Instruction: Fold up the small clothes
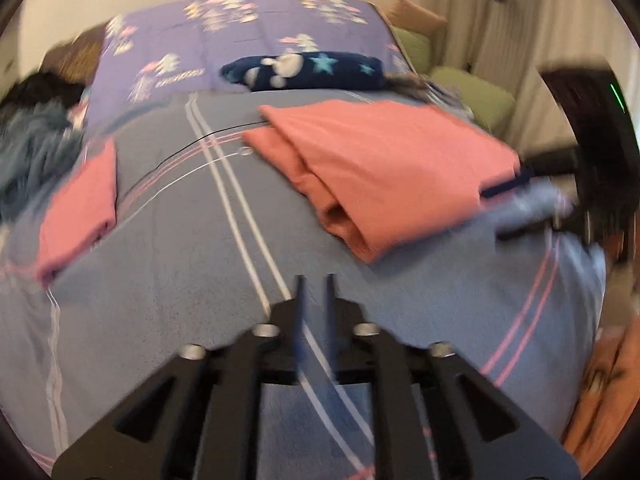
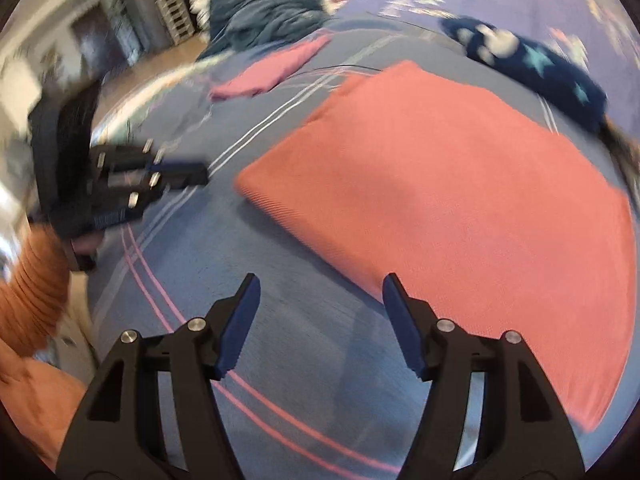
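Both grippers, left (image 1: 314,280) nearly closed, right (image 2: 320,284) spread, fingers empty (free to regrasp), hover beside folded salmon-pink knit garment (image 2: 460,208).

On the bed (image 1: 180,272), the folded garment (image 1: 384,168) lies toward the right edge, a smaller folded piece (image 1: 80,208) near the left edge, a rolled blanket (image 1: 312,70) behind them.

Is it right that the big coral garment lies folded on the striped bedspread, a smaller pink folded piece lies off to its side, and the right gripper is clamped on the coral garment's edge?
Not quite. The right gripper is open and empty above the bedspread, beside the coral garment, as the right wrist view shows. The pink folded piece does lie off to the side.
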Available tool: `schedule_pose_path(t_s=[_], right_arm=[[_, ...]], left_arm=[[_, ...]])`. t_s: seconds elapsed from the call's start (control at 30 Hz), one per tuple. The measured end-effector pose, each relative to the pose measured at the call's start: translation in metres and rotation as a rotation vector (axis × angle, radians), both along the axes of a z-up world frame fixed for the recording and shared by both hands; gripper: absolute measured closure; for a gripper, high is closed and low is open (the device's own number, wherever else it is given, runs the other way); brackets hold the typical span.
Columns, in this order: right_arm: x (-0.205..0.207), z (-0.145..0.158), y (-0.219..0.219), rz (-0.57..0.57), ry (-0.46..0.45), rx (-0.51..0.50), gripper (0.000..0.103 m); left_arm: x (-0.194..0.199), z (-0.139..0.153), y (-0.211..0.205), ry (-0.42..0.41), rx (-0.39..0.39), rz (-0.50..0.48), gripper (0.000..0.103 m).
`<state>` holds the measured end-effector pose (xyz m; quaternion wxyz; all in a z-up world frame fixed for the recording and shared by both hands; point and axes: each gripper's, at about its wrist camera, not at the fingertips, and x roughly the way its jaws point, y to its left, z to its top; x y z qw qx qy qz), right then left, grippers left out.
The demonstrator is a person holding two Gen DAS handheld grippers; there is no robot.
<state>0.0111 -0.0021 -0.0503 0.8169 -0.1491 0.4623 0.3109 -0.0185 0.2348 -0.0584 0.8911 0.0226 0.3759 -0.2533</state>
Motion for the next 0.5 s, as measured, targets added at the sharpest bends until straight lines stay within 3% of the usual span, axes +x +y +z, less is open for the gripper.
schedule_pose_path(t_s=[0.13, 0.2, 0.5], right_arm=[[-0.005, -0.011, 0.027, -0.002, -0.128, -0.100, 0.038], [-0.007, -0.021, 0.040, -0.013, -0.214, -0.195, 0.038], [-0.001, -0.034, 0.085, -0.052, -0.453, -0.298, 0.038]], left_arm=[[0.021, 0.004, 0.007, 0.044, -0.141, 0.034, 0.066], [0.029, 0.005, 0.008, 0.047, -0.167, 0.062, 0.060], [0.062, 0.008, 0.037, 0.137, -0.341, 0.175, 0.056]])
